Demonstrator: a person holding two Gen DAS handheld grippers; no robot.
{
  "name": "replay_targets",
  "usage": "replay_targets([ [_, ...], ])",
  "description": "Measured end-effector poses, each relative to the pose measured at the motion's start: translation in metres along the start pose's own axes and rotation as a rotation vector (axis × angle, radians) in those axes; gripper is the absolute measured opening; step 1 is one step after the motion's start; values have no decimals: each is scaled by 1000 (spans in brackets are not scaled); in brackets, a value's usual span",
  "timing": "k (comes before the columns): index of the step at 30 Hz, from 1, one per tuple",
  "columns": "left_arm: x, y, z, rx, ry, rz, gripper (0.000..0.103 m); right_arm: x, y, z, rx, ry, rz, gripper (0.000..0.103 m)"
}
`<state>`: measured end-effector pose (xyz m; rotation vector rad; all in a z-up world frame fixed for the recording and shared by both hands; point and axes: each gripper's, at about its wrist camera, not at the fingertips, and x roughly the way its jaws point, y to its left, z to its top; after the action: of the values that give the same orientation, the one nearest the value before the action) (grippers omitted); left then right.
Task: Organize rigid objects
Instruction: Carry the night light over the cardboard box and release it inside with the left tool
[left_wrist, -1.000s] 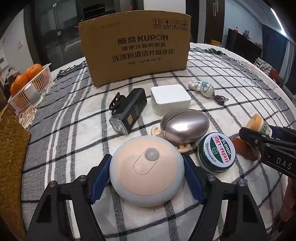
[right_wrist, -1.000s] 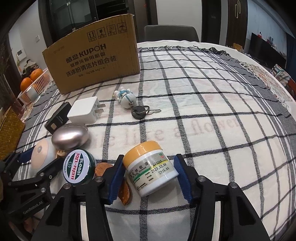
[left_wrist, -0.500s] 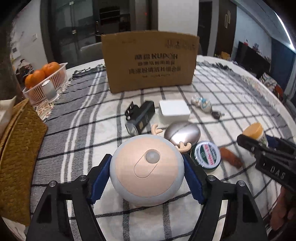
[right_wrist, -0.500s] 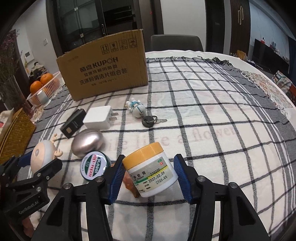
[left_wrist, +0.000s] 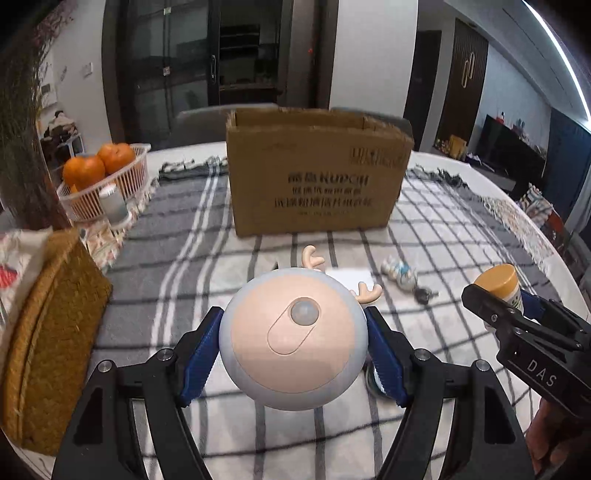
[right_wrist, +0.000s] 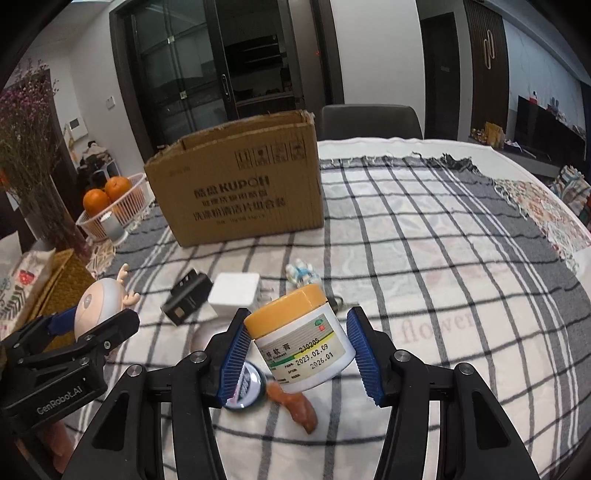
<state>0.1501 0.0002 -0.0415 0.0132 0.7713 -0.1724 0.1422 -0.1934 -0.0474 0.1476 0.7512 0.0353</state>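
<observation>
My left gripper (left_wrist: 293, 354) is shut on a round grey-and-pink night light with antlers (left_wrist: 295, 339) and holds it above the table; it also shows in the right wrist view (right_wrist: 98, 304). My right gripper (right_wrist: 297, 354) is shut on a white ointment jar with a yellow lid (right_wrist: 301, 339), lifted and tilted; the jar shows in the left wrist view (left_wrist: 498, 284). An open cardboard box (left_wrist: 317, 177) stands at the back of the table, also in the right wrist view (right_wrist: 240, 184).
On the checked cloth (right_wrist: 443, 277) lie a black bike light (right_wrist: 186, 301), a white charger (right_wrist: 236, 293), a small figure keychain (right_wrist: 303, 275), a green round tin (right_wrist: 245, 387) and an orange-brown piece (right_wrist: 299, 406). A fruit basket (left_wrist: 107, 181) and woven mat (left_wrist: 48, 332) sit left.
Both grippers have risen with their objects, the night light and the jar now well above the cloth, and the box's open top has come into view.
</observation>
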Motion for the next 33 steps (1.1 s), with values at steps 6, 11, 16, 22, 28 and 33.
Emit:
replay_targets([
  [6, -5, 6, 33, 1, -40, -5, 75, -3, 7, 28, 10, -49, 22, 54],
  [11, -5, 11, 58, 2, -59, -12, 75, -3, 12, 55, 24, -84, 34, 54],
  [16, -3, 14, 85, -6, -69, -19, 75, 1, 16, 79, 40, -105, 57, 54],
  [22, -3, 17, 114, -3, -83, -17, 75, 6, 18, 109, 46, -121, 75, 54],
  [28, 2, 23, 138, -30, -70, -36, 75, 11, 24, 140, 13, -124, 94, 54],
  [33, 9, 26, 159, -18, -63, -24, 75, 23, 30, 163, -30, -108, 107, 54],
])
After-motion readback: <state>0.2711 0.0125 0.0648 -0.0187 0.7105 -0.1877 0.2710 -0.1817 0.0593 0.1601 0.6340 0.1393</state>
